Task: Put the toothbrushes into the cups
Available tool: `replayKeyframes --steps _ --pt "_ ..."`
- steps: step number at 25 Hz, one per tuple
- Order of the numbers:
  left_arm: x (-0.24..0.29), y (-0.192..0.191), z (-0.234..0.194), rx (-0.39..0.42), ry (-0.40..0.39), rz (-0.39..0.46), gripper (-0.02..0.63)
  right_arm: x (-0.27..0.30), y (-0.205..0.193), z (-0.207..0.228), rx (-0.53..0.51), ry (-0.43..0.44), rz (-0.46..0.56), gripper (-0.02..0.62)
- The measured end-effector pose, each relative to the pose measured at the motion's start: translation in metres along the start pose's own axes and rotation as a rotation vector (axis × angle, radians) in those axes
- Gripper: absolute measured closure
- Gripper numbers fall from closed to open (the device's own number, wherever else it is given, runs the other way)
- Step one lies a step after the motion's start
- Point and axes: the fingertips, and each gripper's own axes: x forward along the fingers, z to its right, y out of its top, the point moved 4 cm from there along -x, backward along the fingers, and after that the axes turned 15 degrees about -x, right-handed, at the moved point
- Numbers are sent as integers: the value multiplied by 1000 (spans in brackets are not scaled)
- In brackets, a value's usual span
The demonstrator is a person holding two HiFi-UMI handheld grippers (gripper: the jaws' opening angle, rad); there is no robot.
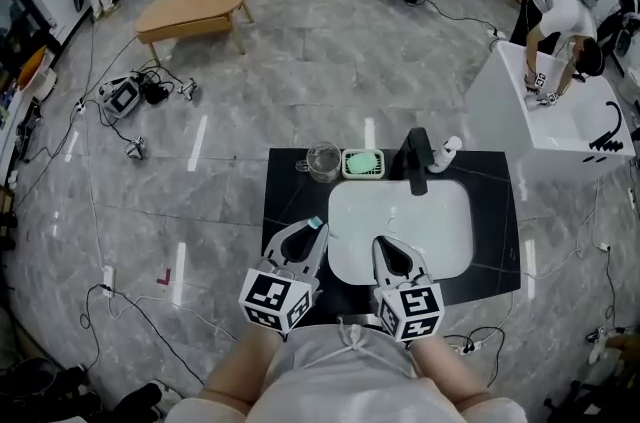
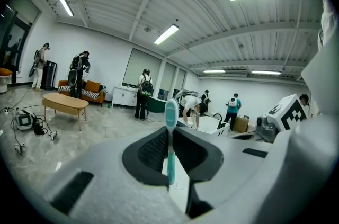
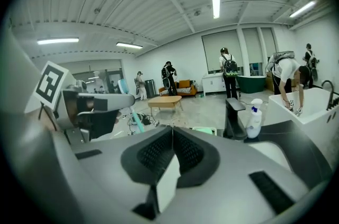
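Head view: a black counter (image 1: 290,181) with a white sink (image 1: 400,221) set in it lies below. At its back edge, from left to right, stand a clear glass cup (image 1: 322,161), a green soap dish (image 1: 362,163), a black faucet (image 1: 416,161) and a white bottle (image 1: 447,151). The left gripper (image 1: 305,231) is over the counter's left part, just beside the sink, with a teal toothbrush (image 1: 316,223) poking out past its tips, well short of the cup. The right gripper (image 1: 392,246) is over the sink's near edge.

Left gripper view: the left gripper (image 2: 170,133) has its jaws clamped on the toothbrush (image 2: 171,112), which stands upright between the pads, head up. The right gripper's marker cube (image 2: 288,112) shows at the right.

Right gripper view: the right gripper (image 3: 172,130) has its jaws pressed together with nothing between them. At the left is the left gripper (image 3: 90,106) with the toothbrush (image 3: 136,121); ahead stand the faucet (image 3: 233,117) and the bottle (image 3: 254,118).
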Motion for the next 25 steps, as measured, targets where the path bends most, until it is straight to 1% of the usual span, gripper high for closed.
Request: replayKeyframes --steps 3,7,11,16,19,22,25 --pt "16 18 -23 -13 0 23 566 24 9 1 6 -10 -16 568" --pt "31 33 -48 -50 36 48 566 46 21 2 10 -3 -15 568" --pt "42 43 -63 -83 80 77 566 64 22 5 7 33 -24 568" --pt "67 53 -79 -63 159 119 566 85 18 16 13 98 -41 568" --pt "81 56 -87 -53 189 154 566 97 16 24 -3 127 -43 568" --pt "99 54 -97 -74 214 177 566 109 14 38 -1 143 -52 568" --pt "117 47 -107 -98 244 168 566 119 12 53 -10 137 -55 568"
